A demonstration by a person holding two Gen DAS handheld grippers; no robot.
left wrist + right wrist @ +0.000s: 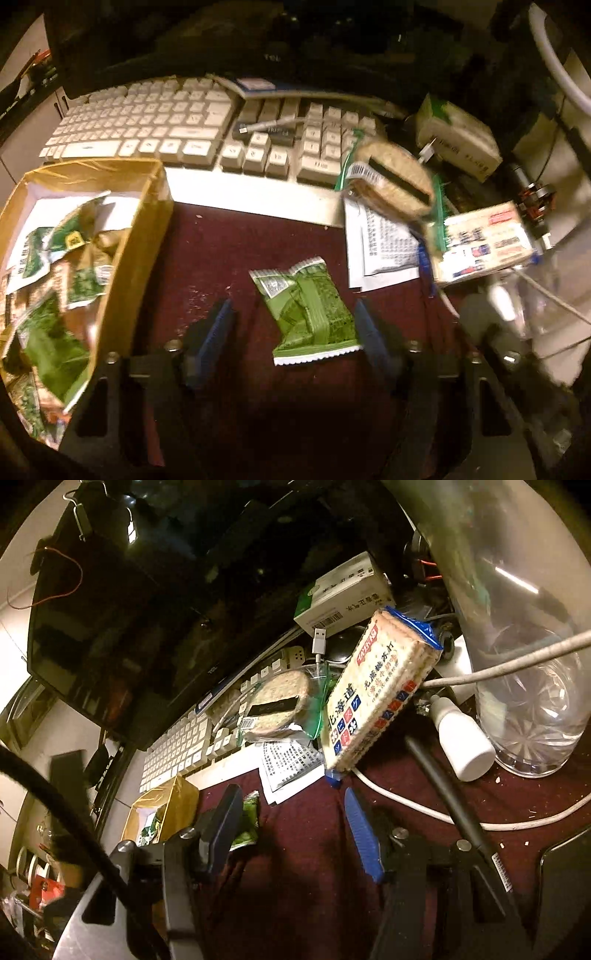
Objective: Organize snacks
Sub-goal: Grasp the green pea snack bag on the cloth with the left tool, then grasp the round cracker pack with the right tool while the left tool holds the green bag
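Observation:
A green snack packet (306, 314) lies flat on the dark red mat (207, 258). My left gripper (295, 332) hangs over it, open, one finger on each side; the right finger is near the packet's edge and the left finger stands clear. A cardboard box (147, 206) at the left holds several green packets. My right gripper (291, 827) is open and empty above the mat. Just ahead of it a long cracker pack (376, 690) leans up, with a round rice-cake pack (277, 705) beside it on the keyboard's edge. The green packet (247, 823) shows partly behind a right-gripper finger.
A white keyboard (147, 122) and a dark monitor (129, 609) stand behind. A paper leaflet (291, 764), a medicine box (343, 594), a small white bottle (461, 742), a clear plastic bottle (535, 701) and a white cable (406, 801) crowd the right side.

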